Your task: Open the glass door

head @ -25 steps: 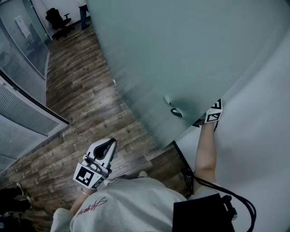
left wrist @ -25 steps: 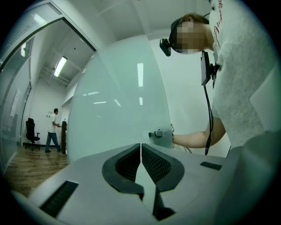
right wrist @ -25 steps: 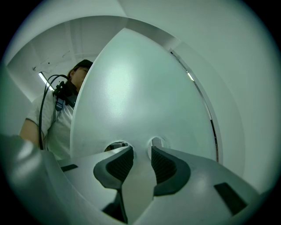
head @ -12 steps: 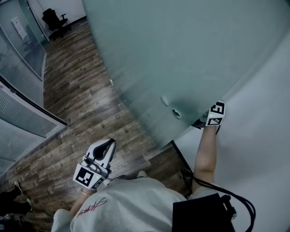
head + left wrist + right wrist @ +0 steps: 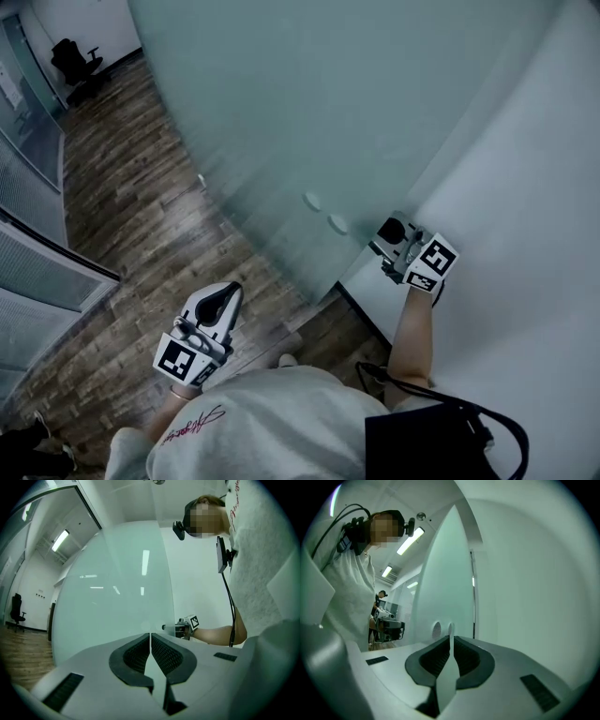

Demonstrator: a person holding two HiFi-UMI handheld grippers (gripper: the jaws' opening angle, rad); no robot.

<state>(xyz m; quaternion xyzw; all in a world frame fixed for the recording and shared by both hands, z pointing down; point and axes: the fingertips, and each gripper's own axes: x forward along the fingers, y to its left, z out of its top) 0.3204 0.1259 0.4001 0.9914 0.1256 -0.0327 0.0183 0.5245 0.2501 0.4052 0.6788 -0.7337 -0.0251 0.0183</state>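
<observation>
Grips with the right tongs (image 5: 451, 641) a thin pale strip at the free edge of the glass door (image 5: 440, 573); cannot tell whether a handle plate or the pane's own edge. Holds the left tongs (image 5: 150, 641) clenched on nothing, low near the body and well apart from the door. Just left of the right tongs, on the pane, shows two round fittings (image 5: 337, 223); to the right of the same tongs, a white wall (image 5: 525, 234); beyond the left tongs, a wooden floor (image 5: 141, 216). Looks like the middle of the opening step, with the door already off its frame and at an angle to the wall. Next, probably, calls for a steady pull along the door's arc, a firm grip so as not to slip off the smooth strip, and a step aside to leave room for the swing.
</observation>
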